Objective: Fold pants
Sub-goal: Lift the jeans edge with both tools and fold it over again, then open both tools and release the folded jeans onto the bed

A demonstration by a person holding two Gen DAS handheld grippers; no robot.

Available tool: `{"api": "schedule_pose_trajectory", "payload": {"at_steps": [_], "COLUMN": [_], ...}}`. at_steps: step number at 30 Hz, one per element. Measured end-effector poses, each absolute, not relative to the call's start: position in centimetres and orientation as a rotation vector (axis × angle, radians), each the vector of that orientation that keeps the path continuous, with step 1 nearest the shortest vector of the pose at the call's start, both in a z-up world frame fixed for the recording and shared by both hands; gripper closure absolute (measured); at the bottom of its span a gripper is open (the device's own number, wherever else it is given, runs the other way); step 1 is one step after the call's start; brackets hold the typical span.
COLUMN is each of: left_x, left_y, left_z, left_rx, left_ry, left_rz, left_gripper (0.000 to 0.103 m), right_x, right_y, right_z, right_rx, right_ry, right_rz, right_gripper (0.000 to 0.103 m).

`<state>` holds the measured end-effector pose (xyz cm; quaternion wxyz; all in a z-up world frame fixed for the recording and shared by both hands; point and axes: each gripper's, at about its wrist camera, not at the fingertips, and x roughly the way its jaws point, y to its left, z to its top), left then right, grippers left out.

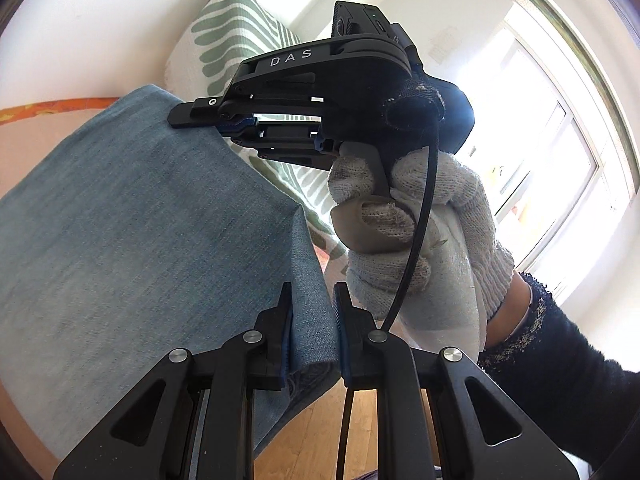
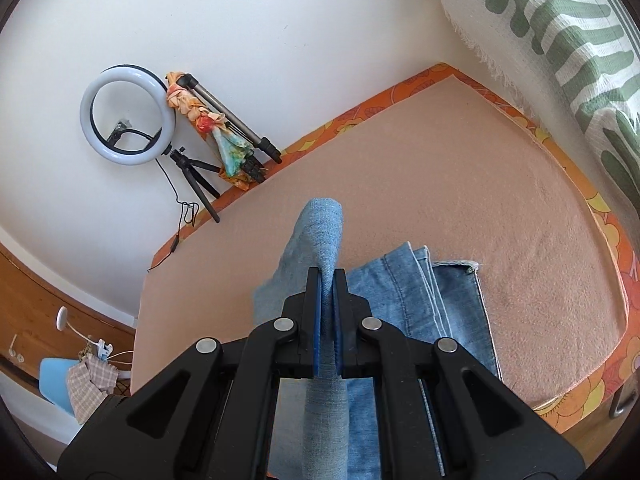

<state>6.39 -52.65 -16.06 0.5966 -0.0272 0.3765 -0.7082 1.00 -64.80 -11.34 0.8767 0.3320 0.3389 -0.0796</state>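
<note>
Right wrist: pants (image 2: 420, 300) long axis runs away from right claw (image 2: 328, 280).

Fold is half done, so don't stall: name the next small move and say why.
Probably carry the lifted denim forward and lower it onto the pants lying on the bed. Both the left gripper and the right gripper are clamped on fabric held in the air.
</note>
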Motion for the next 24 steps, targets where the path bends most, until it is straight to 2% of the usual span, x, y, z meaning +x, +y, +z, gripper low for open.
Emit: {"api": "schedule_pose_trajectory", "payload": {"at_steps": [9, 16, 23, 24], "left_x": [6.9, 5.1, 3.0, 2.9], "left_y": [-56.5, -57.4, -56.5, -56.5], "left_z": [-19.3, -20.0, -20.4, -20.4], "left_rx": [0.005, 0.052, 0.078, 0.078], "left_ry": [0.956, 0.993, 1.038, 1.045], "left_rz": [-1.621, -1.618, -1.597, -1.597], "left_gripper": [0.087, 0.087, 0.077, 0.071], "right_x": [1.0, 1.6, 1.4, 1.2], "right_y": [-68.5, -69.4, -69.3, -69.4], "right_z": [-17.6, -19.9, -19.6, -19.3], "right_rx": [0.746, 0.722, 0.682, 0.672], "right_ry": [0.771, 0.829, 0.850, 0.850], "right_rz": [-0.206, -0.225, -0.266, -0.280], "right_gripper": [0.097, 0.097, 0.097, 0.097]}}
